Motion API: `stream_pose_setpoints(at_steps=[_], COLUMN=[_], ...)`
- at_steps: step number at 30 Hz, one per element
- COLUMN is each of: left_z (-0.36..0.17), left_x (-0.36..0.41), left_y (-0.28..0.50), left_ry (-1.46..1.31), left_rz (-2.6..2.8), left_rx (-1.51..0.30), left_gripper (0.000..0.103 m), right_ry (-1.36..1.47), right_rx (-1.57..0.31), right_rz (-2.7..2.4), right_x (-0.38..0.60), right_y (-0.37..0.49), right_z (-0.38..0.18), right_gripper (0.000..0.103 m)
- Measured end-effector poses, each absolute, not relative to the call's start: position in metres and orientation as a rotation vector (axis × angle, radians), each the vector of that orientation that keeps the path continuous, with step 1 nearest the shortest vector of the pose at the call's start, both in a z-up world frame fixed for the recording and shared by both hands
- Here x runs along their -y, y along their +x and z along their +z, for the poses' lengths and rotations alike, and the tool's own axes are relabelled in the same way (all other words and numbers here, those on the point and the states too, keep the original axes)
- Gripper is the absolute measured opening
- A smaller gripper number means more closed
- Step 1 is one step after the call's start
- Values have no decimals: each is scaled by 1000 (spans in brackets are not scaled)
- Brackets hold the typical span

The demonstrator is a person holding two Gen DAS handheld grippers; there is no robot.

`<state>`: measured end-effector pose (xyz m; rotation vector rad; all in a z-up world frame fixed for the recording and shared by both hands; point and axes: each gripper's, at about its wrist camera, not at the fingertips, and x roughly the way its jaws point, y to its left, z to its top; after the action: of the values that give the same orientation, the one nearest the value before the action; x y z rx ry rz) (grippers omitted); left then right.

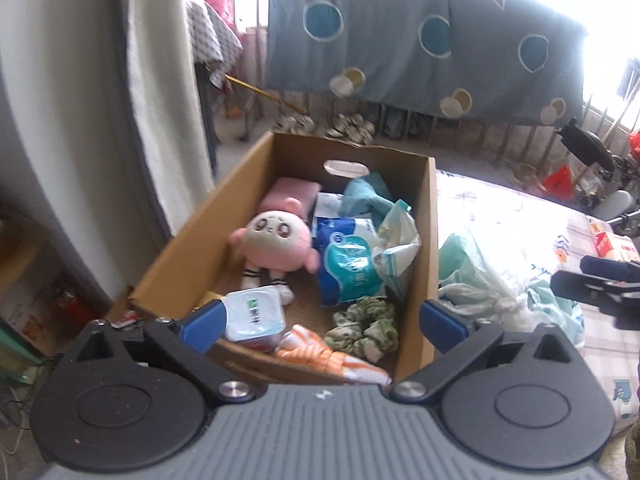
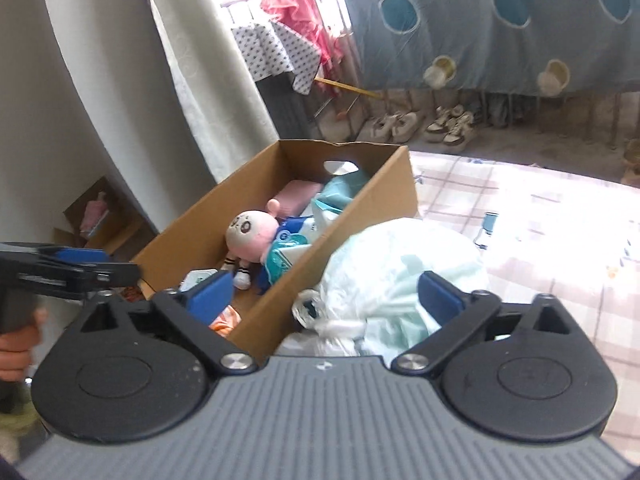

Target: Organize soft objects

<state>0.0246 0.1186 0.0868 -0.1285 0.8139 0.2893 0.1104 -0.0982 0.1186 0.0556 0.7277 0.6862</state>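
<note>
A cardboard box [image 1: 428, 240] stands on the bed and holds a pink plush doll [image 1: 276, 240], blue tissue packs [image 1: 348, 268], a white wipes pack [image 1: 256, 312], a green scrunchie [image 1: 364, 324], an orange striped cloth [image 1: 320, 354] and a pink pad [image 1: 296, 192]. My left gripper [image 1: 320, 320] is open and empty over the box's near end. A white and mint plastic bag [image 2: 400, 276] lies right of the box [image 2: 360, 216]. My right gripper [image 2: 324, 292] is open, its fingers either side of the bag's near end, not closed on it. The left gripper also shows in the right wrist view [image 2: 100, 270].
The bed has a pink plaid sheet [image 2: 540, 240]. A white curtain [image 1: 160, 80] hangs left of the box. A blue quilt [image 1: 420, 28] hangs behind, with shoes [image 2: 448, 124] on the floor beneath. A small bottle [image 2: 486, 230] lies on the bed.
</note>
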Motion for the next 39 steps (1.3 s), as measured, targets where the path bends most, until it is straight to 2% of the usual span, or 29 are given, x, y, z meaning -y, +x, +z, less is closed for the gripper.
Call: stream_pose_setpoints(at_steps=[13,25,39], left_z=[67,48,38], left_x=[-90,-71,-69], left_y=[-11,-8,1], left_ry=[-85,-31,3], left_rz=[434,393,300], left_rx=[-812,-754,-804], left_gripper=[103,103,103], right_ry=[-40,-44,-45], right_rx=[-691,-668,-716], right_rz=[519,416,358], right_x=[95,101,95], right_y=[64,43,31], right_z=[90,88,89], right_gripper=[102,102,102])
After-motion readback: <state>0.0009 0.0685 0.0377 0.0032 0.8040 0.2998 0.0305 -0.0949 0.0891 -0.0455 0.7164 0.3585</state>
